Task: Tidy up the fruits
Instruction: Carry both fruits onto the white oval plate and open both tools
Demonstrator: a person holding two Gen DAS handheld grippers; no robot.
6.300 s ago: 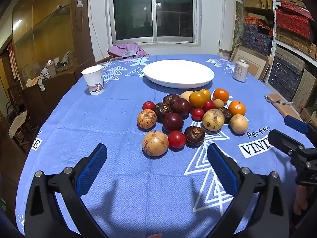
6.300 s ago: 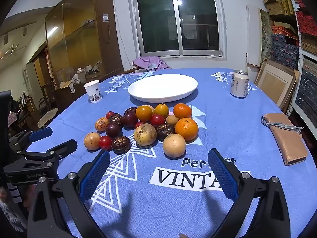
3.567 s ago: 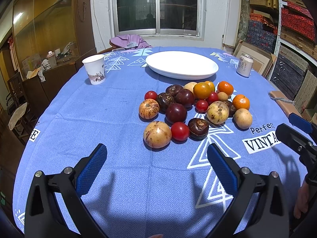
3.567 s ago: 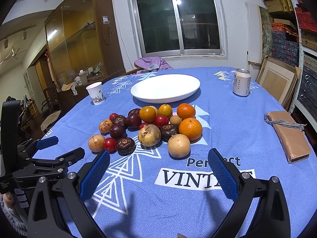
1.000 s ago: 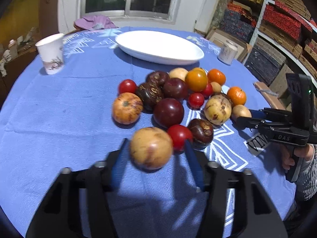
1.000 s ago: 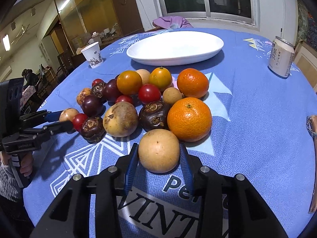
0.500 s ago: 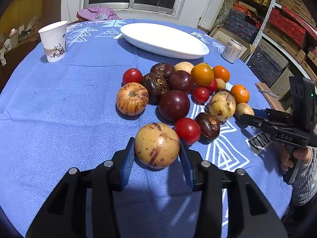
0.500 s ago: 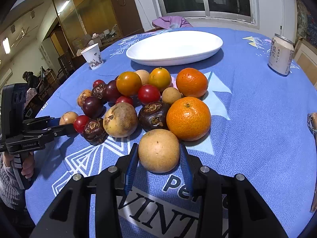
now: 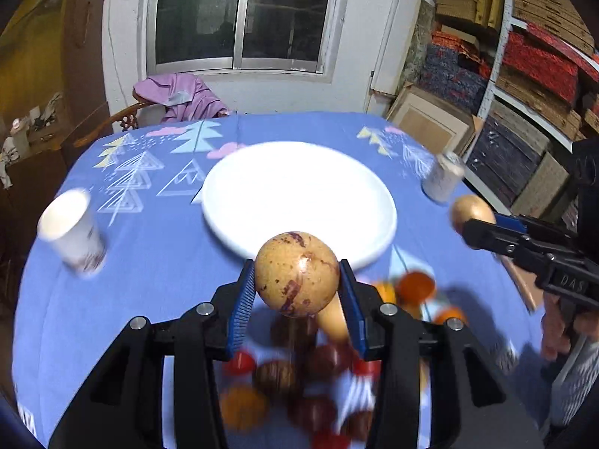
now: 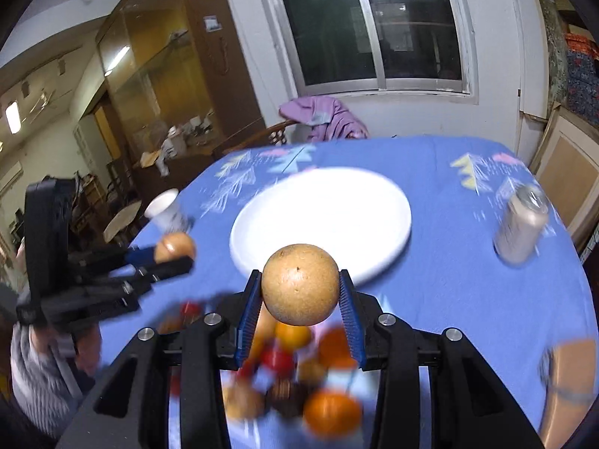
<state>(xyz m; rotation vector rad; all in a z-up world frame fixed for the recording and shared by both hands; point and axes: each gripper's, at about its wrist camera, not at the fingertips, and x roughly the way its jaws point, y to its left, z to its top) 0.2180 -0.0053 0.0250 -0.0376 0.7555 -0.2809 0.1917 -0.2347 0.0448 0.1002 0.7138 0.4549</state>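
Observation:
My left gripper is shut on a mottled tan fruit and holds it in the air just short of the white plate. My right gripper is shut on a plain tan round fruit, also raised near the white plate. The pile of fruits lies blurred below the grippers; it also shows in the right wrist view. The plate holds nothing. Each gripper with its fruit shows in the other's view: the right one, the left one.
A paper cup stands on the blue tablecloth at the left. A drink can stands at the right of the plate. A brown pouch lies near the right edge. A chair with purple cloth is behind the table.
Both grippers have lifted their fruits off the table and moved forward toward the plate. The fruit pile now lies below and behind the fingertips.

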